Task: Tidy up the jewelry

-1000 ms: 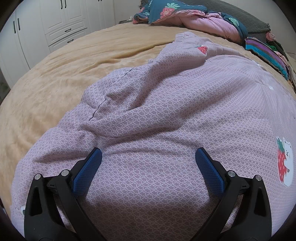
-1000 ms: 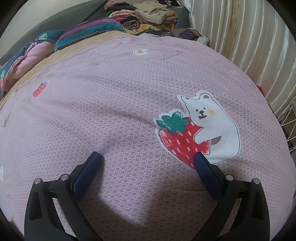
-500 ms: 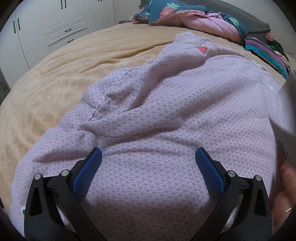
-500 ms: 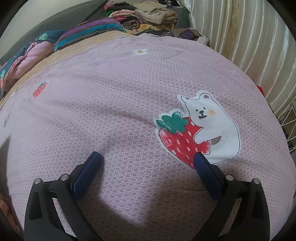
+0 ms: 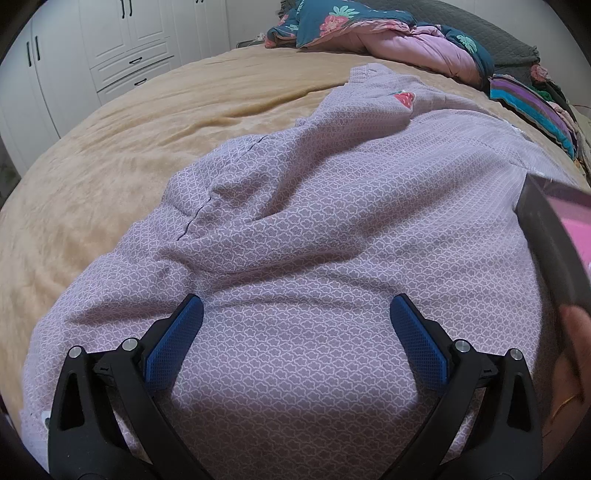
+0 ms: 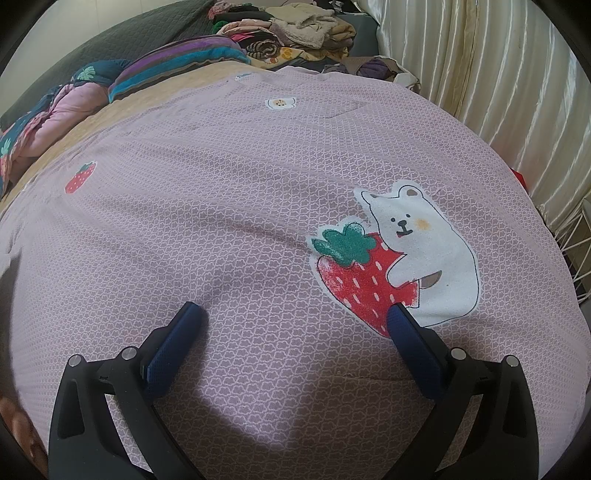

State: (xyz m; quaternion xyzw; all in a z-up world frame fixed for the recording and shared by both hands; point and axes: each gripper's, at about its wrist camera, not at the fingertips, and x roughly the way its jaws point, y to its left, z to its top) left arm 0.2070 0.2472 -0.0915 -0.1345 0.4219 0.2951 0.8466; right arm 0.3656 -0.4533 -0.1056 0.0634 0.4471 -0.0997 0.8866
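My left gripper (image 5: pixel 295 308) rests open over a lilac patterned blanket (image 5: pixel 332 206), nothing between its blue pads. At the right edge of the left wrist view a hand (image 5: pixel 570 354) holds a dark box with a pink inside (image 5: pixel 550 236) above the blanket. My right gripper (image 6: pixel 295 317) is also open and empty, its right pad beside a printed bear hugging a strawberry (image 6: pixel 399 258). A bit of the hand (image 6: pixel 14 417) shows at the left edge of the right wrist view. No loose jewelry is visible.
The blanket lies on a tan bedspread (image 5: pixel 147 133). Folded quilts (image 5: pixel 369 29) and striped bedding (image 6: pixel 177 62) pile at the bed's far end. White wardrobes (image 5: pixel 122 48) stand at the left, cream curtains (image 6: pixel 480 66) and a white wire rack (image 6: pixel 576 251) at the right.
A hand with a dark, pink-lined box has come in from the right of the left wrist view and moved further over the blanket. Both grippers have stayed still and open.
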